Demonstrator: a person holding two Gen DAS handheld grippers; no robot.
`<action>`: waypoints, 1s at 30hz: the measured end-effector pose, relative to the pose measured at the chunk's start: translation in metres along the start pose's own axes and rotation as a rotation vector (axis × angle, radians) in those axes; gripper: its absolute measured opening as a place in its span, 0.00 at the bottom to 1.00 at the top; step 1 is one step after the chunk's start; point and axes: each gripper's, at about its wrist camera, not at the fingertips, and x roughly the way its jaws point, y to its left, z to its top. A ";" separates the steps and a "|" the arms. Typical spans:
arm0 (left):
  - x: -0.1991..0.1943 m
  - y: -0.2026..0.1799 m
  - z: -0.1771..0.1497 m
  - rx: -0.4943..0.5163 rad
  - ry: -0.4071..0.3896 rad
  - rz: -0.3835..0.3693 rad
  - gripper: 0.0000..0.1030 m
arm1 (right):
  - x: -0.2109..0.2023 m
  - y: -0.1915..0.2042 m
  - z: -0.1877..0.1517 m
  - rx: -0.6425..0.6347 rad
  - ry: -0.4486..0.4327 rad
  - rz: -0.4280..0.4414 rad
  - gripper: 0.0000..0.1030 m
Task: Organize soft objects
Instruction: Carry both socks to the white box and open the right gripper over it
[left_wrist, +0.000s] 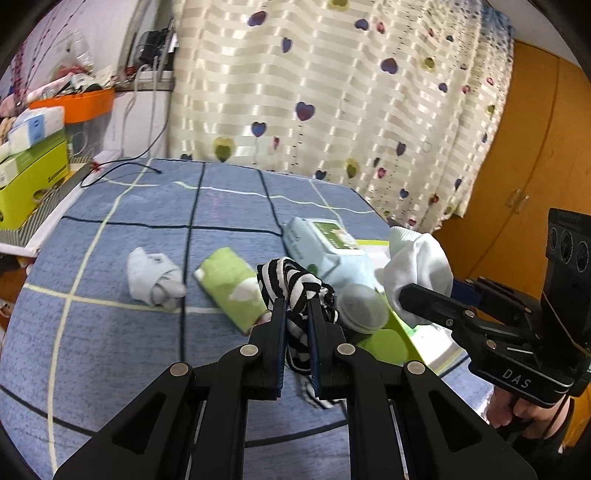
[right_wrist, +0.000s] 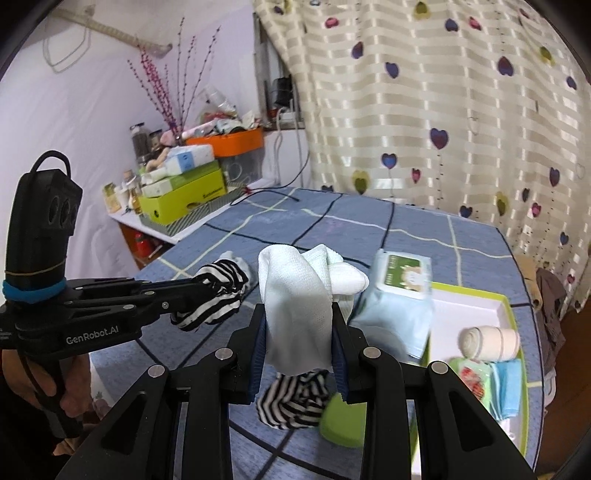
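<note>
My left gripper (left_wrist: 297, 302) is shut on a black-and-white striped sock (left_wrist: 291, 280), which hangs down between its fingers above the bed. My right gripper (right_wrist: 298, 310) is shut on a bunched white sock (right_wrist: 295, 295). The left wrist view shows that white sock (left_wrist: 417, 262) at the right, pinched in the right gripper (left_wrist: 404, 295). The left gripper (right_wrist: 192, 291) with its striped sock (right_wrist: 221, 288) shows at the left in the right wrist view. More striped cloth (right_wrist: 295, 402) shows under the white sock; whether it hangs or lies on the bed I cannot tell. A pale grey sock bundle (left_wrist: 153, 280) lies on the bed.
The bed has a blue checked cover (left_wrist: 110, 332). On it lie a green tissue pack (left_wrist: 232, 288), a wet-wipes pack (right_wrist: 399, 291), a clear lid (left_wrist: 360, 302) and a green-rimmed tray (right_wrist: 480, 306) holding a bandage roll (right_wrist: 487, 343) and blue cloth (right_wrist: 508, 384). A cluttered side table (right_wrist: 177, 206) stands left, a curtain (left_wrist: 332, 92) behind.
</note>
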 end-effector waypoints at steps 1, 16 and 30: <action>0.002 -0.005 0.001 0.010 0.003 -0.006 0.11 | -0.003 -0.004 -0.001 0.006 -0.005 -0.006 0.29; 0.028 -0.060 0.007 0.092 0.037 -0.092 0.11 | -0.041 -0.074 -0.026 0.122 -0.031 -0.136 0.29; 0.048 -0.101 0.016 0.149 0.055 -0.164 0.11 | -0.073 -0.133 -0.050 0.210 -0.030 -0.260 0.29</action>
